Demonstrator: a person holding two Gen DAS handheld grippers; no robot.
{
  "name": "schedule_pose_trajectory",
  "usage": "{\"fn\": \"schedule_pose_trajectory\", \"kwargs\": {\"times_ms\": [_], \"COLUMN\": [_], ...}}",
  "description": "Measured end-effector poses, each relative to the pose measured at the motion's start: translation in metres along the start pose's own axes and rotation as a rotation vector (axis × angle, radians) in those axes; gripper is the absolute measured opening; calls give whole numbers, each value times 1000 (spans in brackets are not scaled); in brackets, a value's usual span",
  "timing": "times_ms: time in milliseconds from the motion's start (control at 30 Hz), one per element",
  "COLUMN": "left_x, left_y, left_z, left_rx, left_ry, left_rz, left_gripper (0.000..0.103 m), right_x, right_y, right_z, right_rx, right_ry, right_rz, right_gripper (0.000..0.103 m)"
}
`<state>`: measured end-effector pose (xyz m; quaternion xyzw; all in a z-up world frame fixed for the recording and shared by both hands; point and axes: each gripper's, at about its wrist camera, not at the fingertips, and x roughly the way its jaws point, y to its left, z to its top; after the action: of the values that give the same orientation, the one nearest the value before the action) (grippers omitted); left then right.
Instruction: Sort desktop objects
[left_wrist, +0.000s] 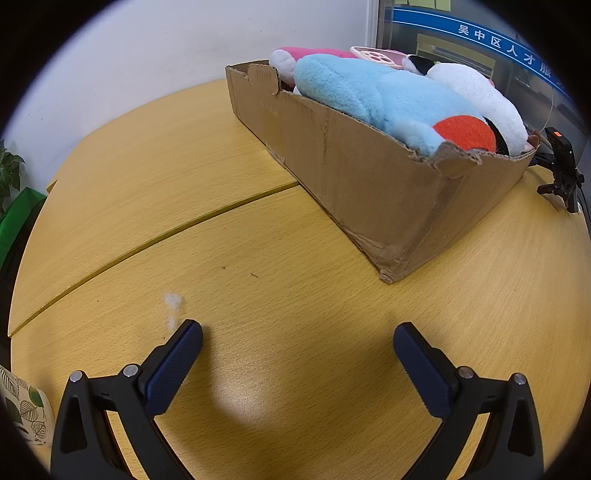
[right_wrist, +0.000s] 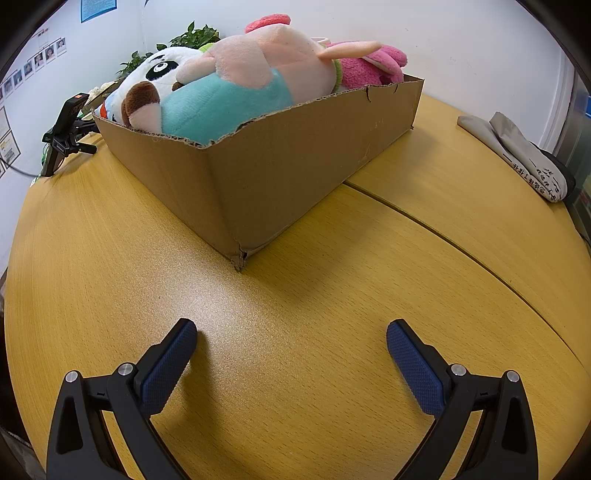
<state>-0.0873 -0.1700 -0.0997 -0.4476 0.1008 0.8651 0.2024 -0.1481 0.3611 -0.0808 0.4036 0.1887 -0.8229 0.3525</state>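
Observation:
A torn cardboard box (left_wrist: 369, 181) sits on the wooden table (left_wrist: 258, 295), packed with plush toys. In the left wrist view a light blue plush (left_wrist: 376, 96), a white one (left_wrist: 476, 92) and a pink one (left_wrist: 295, 55) rise above its rim. In the right wrist view the same box (right_wrist: 280, 166) holds a panda plush (right_wrist: 159, 70), a pink and teal plush (right_wrist: 243, 85) and a bright pink one (right_wrist: 369, 66). My left gripper (left_wrist: 297, 332) hovers open over bare table, short of the box. My right gripper (right_wrist: 291, 332) is also open and holds nothing.
A small black camera on a tripod (right_wrist: 64, 133) stands on the table beyond the box. A folded grey cloth bag (right_wrist: 517, 155) lies at the table's far right. A seam (left_wrist: 155, 240) runs across the tabletop. A bit of white fluff (left_wrist: 171, 301) lies near my left finger.

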Motion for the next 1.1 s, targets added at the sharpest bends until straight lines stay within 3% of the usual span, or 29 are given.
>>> {"fn": "schedule_pose_trajectory", "kwargs": {"times_ms": [133, 1100], "left_x": [3, 4], "left_y": [17, 16], "left_z": [15, 15], "left_rx": [1, 1], "left_ry": [2, 1], "left_rz": [0, 0], "left_gripper": [103, 103], "right_x": [0, 0], "right_y": [0, 1], "right_z": [0, 0], "right_rx": [-1, 0], "right_ry": [0, 1], "right_rz": [0, 1], "right_gripper": [103, 103]}}
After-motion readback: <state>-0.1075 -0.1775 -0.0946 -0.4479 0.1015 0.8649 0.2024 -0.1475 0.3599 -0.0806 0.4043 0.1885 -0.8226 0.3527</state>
